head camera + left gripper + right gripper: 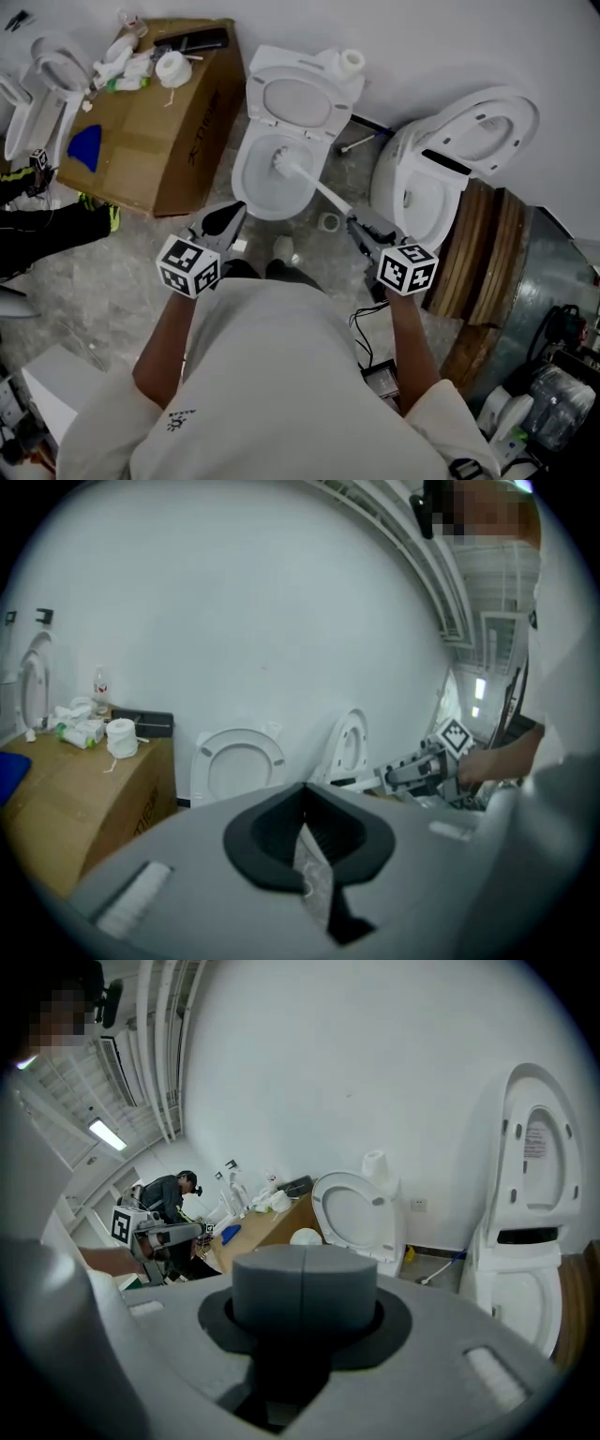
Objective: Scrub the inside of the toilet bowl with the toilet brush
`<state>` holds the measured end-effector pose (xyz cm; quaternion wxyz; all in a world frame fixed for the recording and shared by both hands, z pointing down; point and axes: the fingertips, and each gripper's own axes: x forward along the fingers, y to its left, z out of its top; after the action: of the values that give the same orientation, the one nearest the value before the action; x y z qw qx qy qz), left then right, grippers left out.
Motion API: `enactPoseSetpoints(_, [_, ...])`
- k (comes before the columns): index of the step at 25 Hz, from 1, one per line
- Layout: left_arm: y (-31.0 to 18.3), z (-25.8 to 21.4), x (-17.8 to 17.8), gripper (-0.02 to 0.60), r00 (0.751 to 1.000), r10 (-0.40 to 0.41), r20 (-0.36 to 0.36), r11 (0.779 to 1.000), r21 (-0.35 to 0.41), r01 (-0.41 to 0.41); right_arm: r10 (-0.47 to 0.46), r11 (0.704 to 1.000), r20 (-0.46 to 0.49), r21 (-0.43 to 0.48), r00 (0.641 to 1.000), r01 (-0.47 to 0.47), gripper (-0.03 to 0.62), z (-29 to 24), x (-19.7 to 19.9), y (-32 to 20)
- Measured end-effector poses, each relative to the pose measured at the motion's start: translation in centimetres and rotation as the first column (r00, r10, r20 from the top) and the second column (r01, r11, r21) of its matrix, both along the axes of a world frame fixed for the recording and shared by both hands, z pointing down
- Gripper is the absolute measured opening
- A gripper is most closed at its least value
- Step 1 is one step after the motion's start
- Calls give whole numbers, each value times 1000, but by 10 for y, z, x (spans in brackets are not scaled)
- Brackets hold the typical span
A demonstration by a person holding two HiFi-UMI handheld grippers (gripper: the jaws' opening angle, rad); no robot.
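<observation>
A white toilet [281,141] stands against the wall with its lid and seat [298,101] raised. The white toilet brush [292,166] has its head down inside the bowl, and its handle slants back to the right. My right gripper [356,225] is shut on the handle's near end. My left gripper [234,211] hovers at the bowl's front left rim, shut and with nothing in it. In the left gripper view the raised seat [237,762] shows ahead and the right gripper [422,769] to the right. The right gripper view shows the seat [356,1215] ahead too.
A second toilet [441,173] with its lid up stands close on the right, beside stacked round wooden boards [487,248]. A cardboard box [159,131] with bottles and a paper roll is on the left. A small cup [328,222] sits on the floor by the bowl.
</observation>
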<state>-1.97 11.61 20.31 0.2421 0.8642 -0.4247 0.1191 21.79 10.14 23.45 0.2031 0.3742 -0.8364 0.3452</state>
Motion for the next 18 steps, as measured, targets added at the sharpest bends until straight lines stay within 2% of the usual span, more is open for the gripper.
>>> enactPoseSetpoints(4, [-8,2,7,-12,1000,-5,12,1000,-13,5,-8,1000,0,-25,1000,8,146,14,8,-10])
enactPoseSetpoints(11, [-16,4,-3,-12,999,-16,35,999,-29,17,-12,999,10,-43,1000,12,146,27,2,-17])
enactPoseSetpoints(15, [-24,11,-6,-12,1000,-8,28,999,-43,10,-6,998,19,-55,1000,7,146,34,-9,-25])
enactPoseSetpoints(18, [-29,21,-6,-12,1000,11,14,998,-62,-10,-5,997,-14,-80,1000,4,146,50,-16,-30])
